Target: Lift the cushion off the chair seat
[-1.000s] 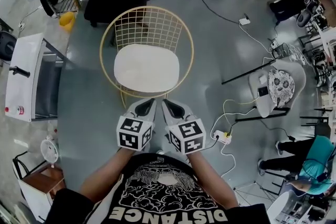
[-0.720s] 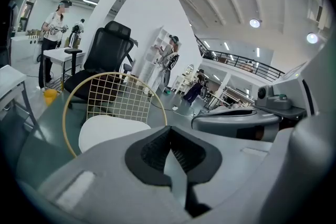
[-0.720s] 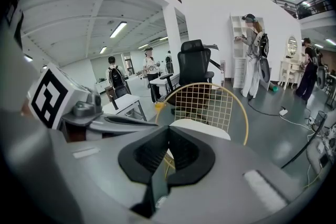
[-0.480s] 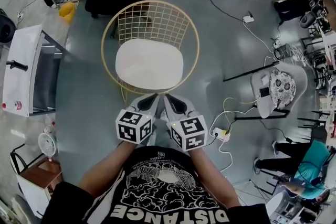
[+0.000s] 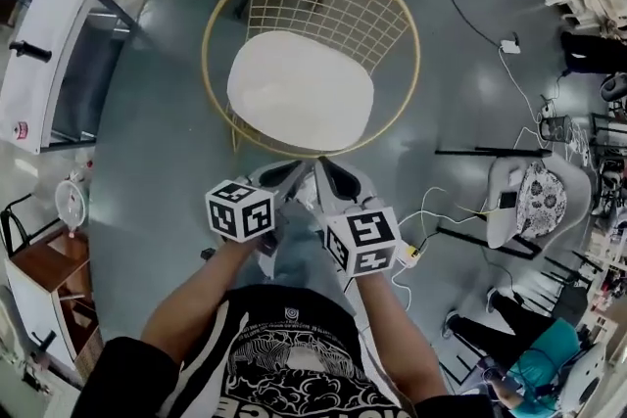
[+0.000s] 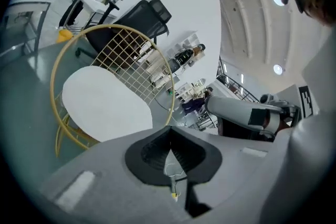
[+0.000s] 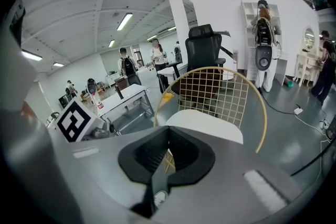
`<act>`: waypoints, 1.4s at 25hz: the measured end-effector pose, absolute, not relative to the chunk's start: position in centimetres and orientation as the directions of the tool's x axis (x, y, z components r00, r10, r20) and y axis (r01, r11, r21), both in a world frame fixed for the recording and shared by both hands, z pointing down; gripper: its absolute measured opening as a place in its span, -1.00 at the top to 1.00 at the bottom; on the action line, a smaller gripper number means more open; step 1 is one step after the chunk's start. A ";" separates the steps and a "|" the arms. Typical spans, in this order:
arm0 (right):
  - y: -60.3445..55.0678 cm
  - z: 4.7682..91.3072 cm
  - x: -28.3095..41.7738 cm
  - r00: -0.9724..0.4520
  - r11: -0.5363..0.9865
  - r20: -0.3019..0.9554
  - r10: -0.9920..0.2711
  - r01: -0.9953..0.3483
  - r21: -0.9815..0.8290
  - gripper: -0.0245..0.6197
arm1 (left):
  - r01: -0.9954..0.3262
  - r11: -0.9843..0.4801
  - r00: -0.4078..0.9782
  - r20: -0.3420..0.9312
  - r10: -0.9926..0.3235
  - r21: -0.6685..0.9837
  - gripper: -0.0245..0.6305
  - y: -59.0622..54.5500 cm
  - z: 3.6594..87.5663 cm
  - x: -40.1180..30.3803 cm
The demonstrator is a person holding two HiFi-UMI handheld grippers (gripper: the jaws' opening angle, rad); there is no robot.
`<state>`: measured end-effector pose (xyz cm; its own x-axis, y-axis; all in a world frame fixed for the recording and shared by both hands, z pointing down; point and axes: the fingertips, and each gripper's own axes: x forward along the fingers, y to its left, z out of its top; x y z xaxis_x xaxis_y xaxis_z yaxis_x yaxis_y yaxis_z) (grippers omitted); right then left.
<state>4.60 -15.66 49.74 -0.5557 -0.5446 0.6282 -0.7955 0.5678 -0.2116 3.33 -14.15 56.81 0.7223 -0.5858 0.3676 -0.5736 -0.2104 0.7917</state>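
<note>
Head view: left gripper (image 5: 286, 173) and right gripper (image 5: 333, 177), both closed empty, above grey floor (image 5: 162, 162) near cushion (image 5: 299, 91).

Head camera looking steeply down from above person's chest, taking in chair (image 5: 323, 5) and cushion (image 5: 299, 91) ahead, left gripper (image 5: 290, 173) and right gripper (image 5: 333, 173) just below them, wide sweep of floor (image 5: 167, 171) around.
Left gripper camera riding behind its fingers (image 6: 152, 152), tilting sideways, facing chair from low at its front, close.
Right gripper camera sitting upright, facing same chair, likewise close.
All three sharing chair and cushion; both gripper views also sharing black office chair (image 6: 152, 13) behind.
</note>
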 end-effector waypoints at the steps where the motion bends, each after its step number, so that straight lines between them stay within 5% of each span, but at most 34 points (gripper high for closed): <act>1: -15.7 50.3 5.2 -0.565 0.576 0.629 -0.534 -0.787 -0.218 0.92 | -0.554 -0.191 0.722 0.353 -0.595 0.810 0.93 -14.2 57.4 4.0; 14: -15.9 59.0 3.6 -0.596 0.645 0.694 -0.405 -0.724 -0.245 0.92 | -0.433 0.030 0.641 0.331 -0.692 0.901 0.92 -14.6 68.9 1.4; 25: -16.3 61.4 3.2 -0.613 0.659 0.709 -0.349 -0.698 -0.279 0.92 | -0.343 0.207 0.608 0.384 -0.695 0.916 0.38 -14.7 76.2 0.7; 35: -17.2 62.4 4.1 -0.611 0.663 0.732 -0.302 -0.686 -0.299 0.92 | -0.315 0.289 0.549 0.423 -0.721 0.904 0.33 -16.1 78.4 0.0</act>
<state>4.14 -17.16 62.42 -0.6109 -0.3020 0.7319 -0.6861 0.6632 -0.2990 -0.01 -16.12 78.42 0.5491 -0.7211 0.4225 -0.3153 0.2894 0.9038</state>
